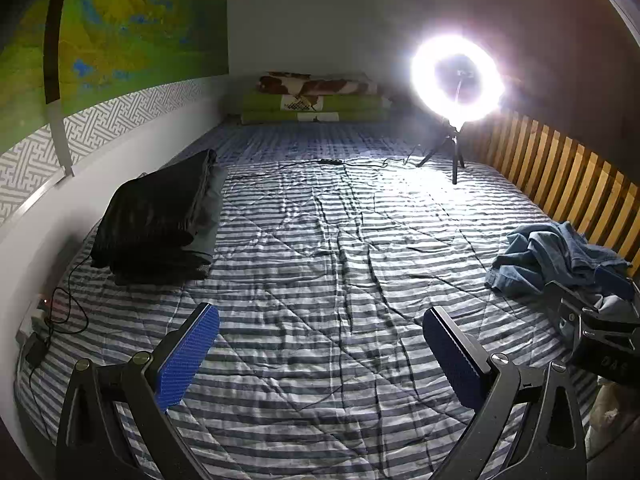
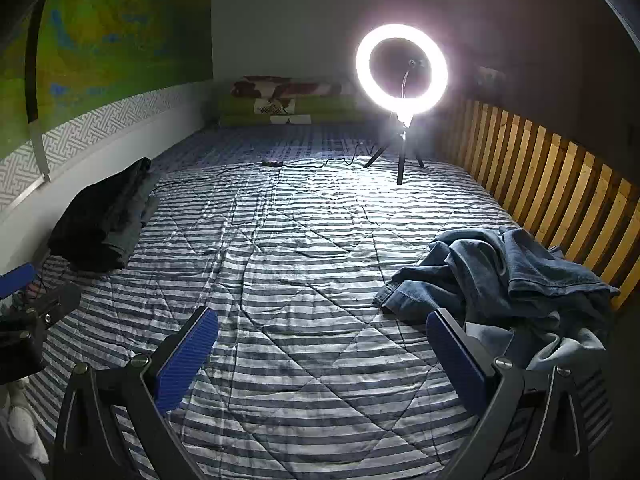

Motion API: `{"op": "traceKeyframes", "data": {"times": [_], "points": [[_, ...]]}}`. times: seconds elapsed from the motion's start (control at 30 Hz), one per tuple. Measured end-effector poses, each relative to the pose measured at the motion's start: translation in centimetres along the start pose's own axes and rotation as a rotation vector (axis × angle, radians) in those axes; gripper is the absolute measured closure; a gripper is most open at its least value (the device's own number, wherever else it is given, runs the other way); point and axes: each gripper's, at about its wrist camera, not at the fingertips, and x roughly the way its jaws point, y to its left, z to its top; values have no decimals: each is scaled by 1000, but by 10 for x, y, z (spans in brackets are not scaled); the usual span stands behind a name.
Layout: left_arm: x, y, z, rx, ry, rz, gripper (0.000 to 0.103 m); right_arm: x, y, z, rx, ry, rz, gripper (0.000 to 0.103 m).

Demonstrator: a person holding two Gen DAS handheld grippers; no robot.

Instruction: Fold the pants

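The jeans (image 2: 500, 280) lie crumpled in a heap on the striped bed (image 2: 300, 280), against the slatted rail (image 2: 560, 184) on my right side; no long axis can be read from the bundle (legs and waistband are not distinguishable). My right tool (image 2: 322, 354) is the nearer one, its right pad just beside the heap's near edge; my left tool (image 1: 320, 354) faces bare quilt, with the heap well off to its right. Both tools stand wide open and hold nothing. In my judgement, the right tool should swing right to take hold first.
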Motion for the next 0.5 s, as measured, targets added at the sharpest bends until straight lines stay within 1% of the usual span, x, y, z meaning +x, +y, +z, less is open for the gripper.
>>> {"op": "traceKeyframes", "data": {"times": [0.5], "points": [[-5, 11, 1, -9, 8, 0, 0, -1, 7, -1, -12, -7, -11, 0]]}}
